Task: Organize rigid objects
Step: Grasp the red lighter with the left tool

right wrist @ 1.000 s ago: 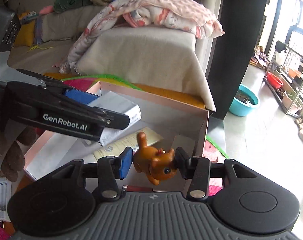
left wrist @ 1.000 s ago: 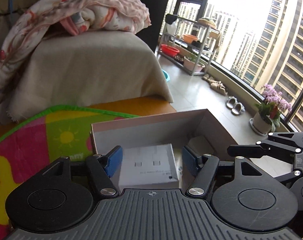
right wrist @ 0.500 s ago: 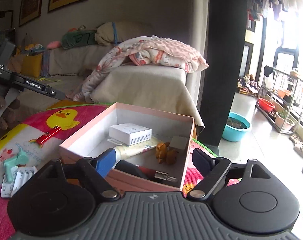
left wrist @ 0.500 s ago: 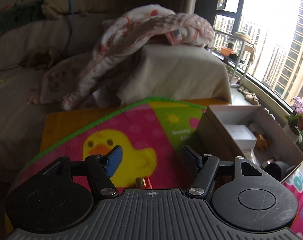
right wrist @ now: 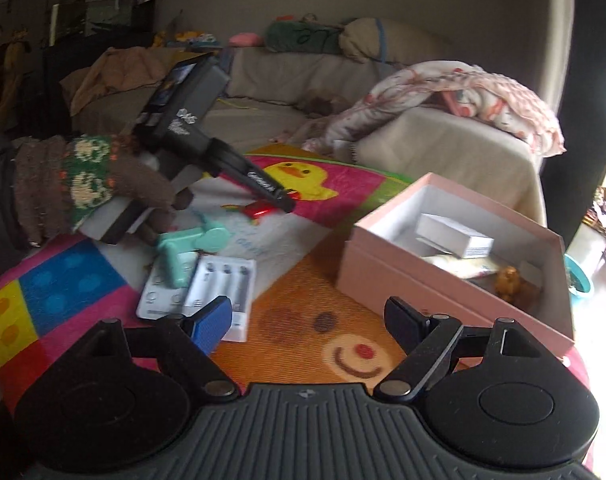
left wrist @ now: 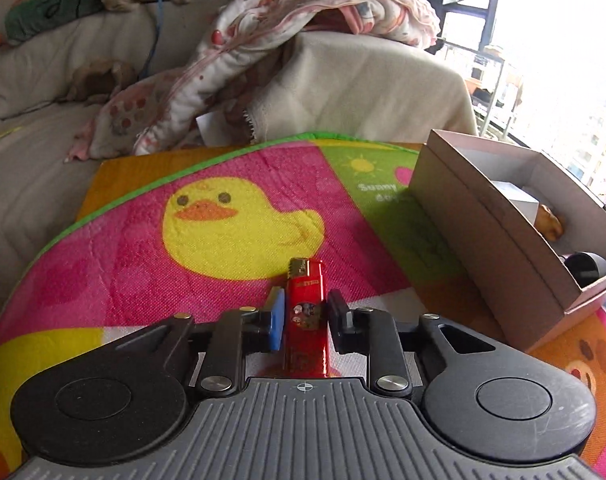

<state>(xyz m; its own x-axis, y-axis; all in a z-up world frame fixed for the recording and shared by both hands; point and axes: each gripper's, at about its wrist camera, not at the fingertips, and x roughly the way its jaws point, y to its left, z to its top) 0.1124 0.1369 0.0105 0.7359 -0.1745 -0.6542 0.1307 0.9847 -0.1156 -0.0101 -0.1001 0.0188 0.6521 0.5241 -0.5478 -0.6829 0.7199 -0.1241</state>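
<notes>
My left gripper [left wrist: 305, 314] is shut on a red lighter [left wrist: 306, 308] that lies on the colourful play mat [left wrist: 143, 264]. The right wrist view shows the same left gripper [right wrist: 285, 200] over the lighter [right wrist: 259, 211]. My right gripper [right wrist: 307, 320] is open and empty above the mat's orange bear patch. The pink open box [right wrist: 435, 280] sits to its right and holds a white carton [right wrist: 455, 236], a brown toy dog [right wrist: 507, 282] and a yellow leaflet. The box also shows in the left wrist view [left wrist: 483, 228].
A mint-green plastic piece [right wrist: 187, 248] and a white blister pack [right wrist: 211, 292] lie on the mat left of my right gripper. A beige sofa [left wrist: 363, 80] with a pink blanket [left wrist: 303, 16] stands behind the mat. A teal basin [right wrist: 581, 278] is on the floor at right.
My left gripper moved from over the box to the mat and closed on the red lighter. My right gripper let go of the toy dog in the box, drew back and swung left, open.
</notes>
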